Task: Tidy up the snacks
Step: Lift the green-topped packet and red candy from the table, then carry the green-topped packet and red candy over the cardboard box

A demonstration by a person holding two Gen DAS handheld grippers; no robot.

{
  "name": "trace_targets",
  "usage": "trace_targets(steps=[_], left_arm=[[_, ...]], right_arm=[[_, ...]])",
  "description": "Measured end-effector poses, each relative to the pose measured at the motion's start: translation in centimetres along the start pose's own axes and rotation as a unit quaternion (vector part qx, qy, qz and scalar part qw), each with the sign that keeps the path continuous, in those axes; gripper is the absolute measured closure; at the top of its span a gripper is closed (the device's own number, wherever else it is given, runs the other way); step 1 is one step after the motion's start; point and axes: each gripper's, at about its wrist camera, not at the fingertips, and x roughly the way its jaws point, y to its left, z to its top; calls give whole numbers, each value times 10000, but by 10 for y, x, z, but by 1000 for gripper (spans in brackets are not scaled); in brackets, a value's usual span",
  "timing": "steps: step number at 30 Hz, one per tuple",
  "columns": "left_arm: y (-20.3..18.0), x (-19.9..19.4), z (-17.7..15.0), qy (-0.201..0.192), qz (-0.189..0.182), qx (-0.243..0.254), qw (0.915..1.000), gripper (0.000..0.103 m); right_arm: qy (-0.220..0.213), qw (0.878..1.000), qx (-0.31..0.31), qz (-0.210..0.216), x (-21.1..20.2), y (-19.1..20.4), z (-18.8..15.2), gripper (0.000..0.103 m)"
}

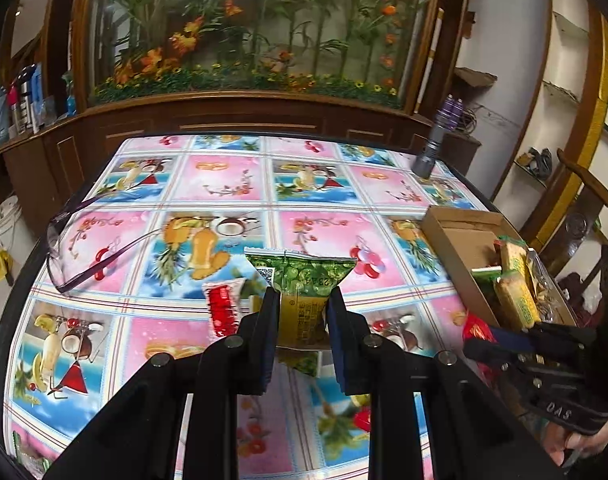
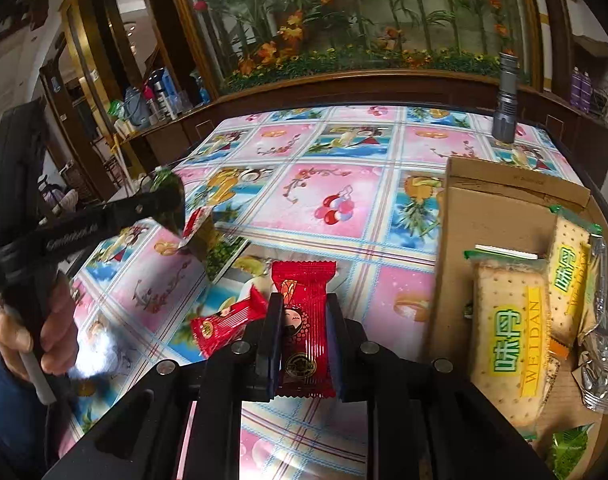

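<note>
- Broadly: desk (image 1: 224,184) under a fruit-print cloth, with a cardboard box (image 2: 500,216) at its right edge, already holding cracker packs (image 2: 508,320) and a silver wrapper.
- Clamped in the left gripper (image 1: 302,300): a green-and-yellow snack pack (image 1: 304,280), jaws clenched on its lower half, apparently held clear of the cloth.
- Clamped in the right gripper (image 2: 304,308): a red candy pack (image 2: 302,320), jaws closed on its sides, just beside the box's near wall.
- Loose on the cloth: a second red pack (image 2: 228,320), plus a red sachet (image 1: 222,308) near the left jaws.
- Probably mid-carry, both packs bound for the box.
- Next: over the box rim, then release onto the bare cardboard, without knocking the crackers.
</note>
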Motion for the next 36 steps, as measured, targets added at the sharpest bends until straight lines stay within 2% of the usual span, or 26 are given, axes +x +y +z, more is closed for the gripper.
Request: trace_targets(steps=[5,11,17,36], left_arm=[[-12,2,-3,18,-12,167,9999,81],[-19,3,-5,62,-82,102,9999,81],[-32,3,-9,66,-77,347,9993,81],[-29,6,-10,88,-64,315,9994,81]], right_arm=[[-103,9998,159,39,-4,-8,3,82],[-157,9993,337,73,-8,-16,5,82],[-208,9992,338,37,-11,-16,4,82],[-427,9975,570,10,-24,-28,8,82]])
